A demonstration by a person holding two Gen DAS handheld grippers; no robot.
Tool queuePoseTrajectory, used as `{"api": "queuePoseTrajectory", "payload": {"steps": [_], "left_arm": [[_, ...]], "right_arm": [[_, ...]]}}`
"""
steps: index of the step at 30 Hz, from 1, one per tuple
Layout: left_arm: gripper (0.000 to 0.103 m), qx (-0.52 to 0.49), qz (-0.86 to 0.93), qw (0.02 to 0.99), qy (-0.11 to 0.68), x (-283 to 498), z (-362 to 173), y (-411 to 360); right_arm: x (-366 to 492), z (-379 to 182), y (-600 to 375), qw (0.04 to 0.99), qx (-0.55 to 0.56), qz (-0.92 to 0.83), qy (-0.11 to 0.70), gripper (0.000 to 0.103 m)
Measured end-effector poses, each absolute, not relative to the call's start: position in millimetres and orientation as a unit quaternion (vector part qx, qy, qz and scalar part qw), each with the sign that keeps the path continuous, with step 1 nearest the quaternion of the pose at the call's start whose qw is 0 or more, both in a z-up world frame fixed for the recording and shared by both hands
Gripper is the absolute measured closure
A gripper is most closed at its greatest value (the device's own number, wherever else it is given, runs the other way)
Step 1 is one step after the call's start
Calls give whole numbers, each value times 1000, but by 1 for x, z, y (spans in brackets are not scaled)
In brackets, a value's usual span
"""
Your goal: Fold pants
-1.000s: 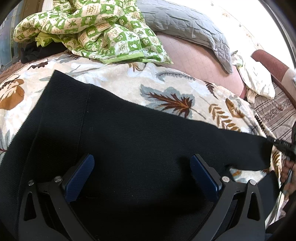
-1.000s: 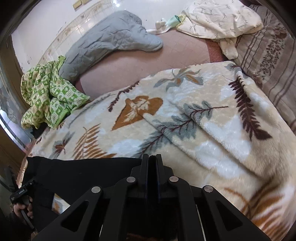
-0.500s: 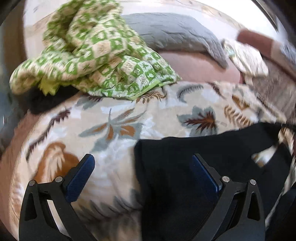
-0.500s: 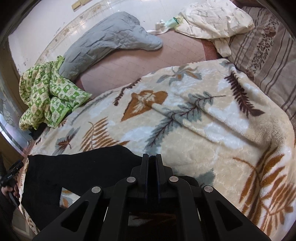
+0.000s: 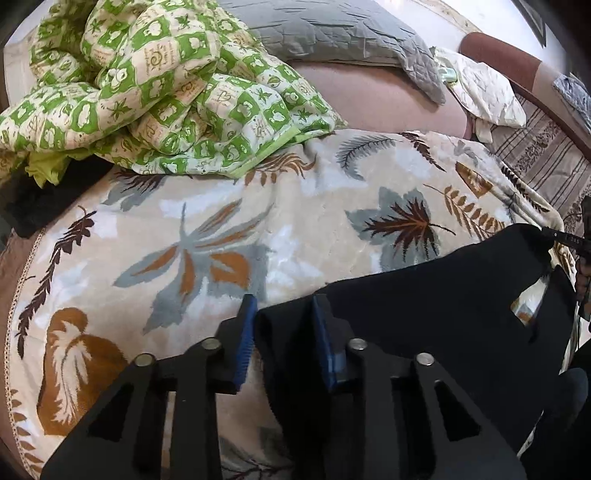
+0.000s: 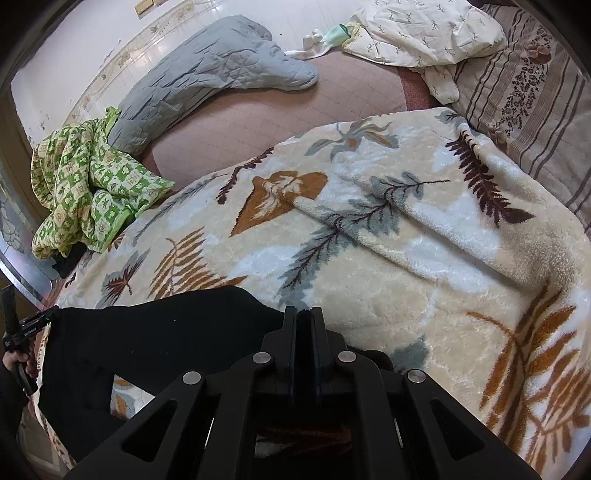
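The black pants (image 5: 436, 295) lie along the near edge of a leaf-patterned blanket (image 5: 221, 236). My left gripper (image 5: 283, 314) has its blue pads nearly closed around the pants' left end, with black cloth bunched between them. My right gripper (image 6: 303, 325) is shut on the other end of the pants (image 6: 155, 332), which stretch away to the left in the right wrist view. The right gripper's tip shows at the far right edge of the left wrist view, pinching the cloth.
A green checked quilt (image 5: 155, 85) is heaped at the back left. A grey quilted cover (image 6: 207, 77) and a cream sheet (image 6: 421, 33) lie on the pink mattress (image 6: 266, 122) behind. A striped pillow (image 6: 528, 107) is at the right.
My left gripper slid left along the pants to their end and its jaws closed from wide open onto the cloth. The right gripper stayed shut and lifted slightly.
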State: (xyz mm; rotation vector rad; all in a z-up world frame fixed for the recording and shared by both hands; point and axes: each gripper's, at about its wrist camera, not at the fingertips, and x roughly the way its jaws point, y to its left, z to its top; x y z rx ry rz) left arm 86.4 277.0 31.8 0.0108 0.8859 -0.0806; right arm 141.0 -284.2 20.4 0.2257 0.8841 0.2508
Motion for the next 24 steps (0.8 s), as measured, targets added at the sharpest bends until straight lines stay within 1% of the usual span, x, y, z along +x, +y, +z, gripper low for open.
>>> {"api": "queuePoseTrajectory", "payload": {"steps": [1, 2, 4, 11, 17, 24], "left_arm": [[92, 8, -37, 903, 428, 86, 34, 276], [96, 10, -33, 904, 426, 85, 36, 276], [99, 16, -22, 906, 421, 83, 41, 275], [100, 60, 15, 913, 404, 78, 54, 256], [100, 59, 64, 924, 373, 75, 70, 249], [100, 62, 89, 919, 379, 63, 58, 242]], "right_arm": [[141, 20, -284, 890, 108, 121, 426, 97], [141, 21, -284, 891, 108, 120, 425, 97], [141, 21, -285, 891, 108, 121, 424, 97], [140, 21, -290, 892, 114, 123, 420, 97], [141, 30, -301, 907, 122, 133, 381, 97], [139, 30, -305, 903, 116, 141, 389, 98]]}}
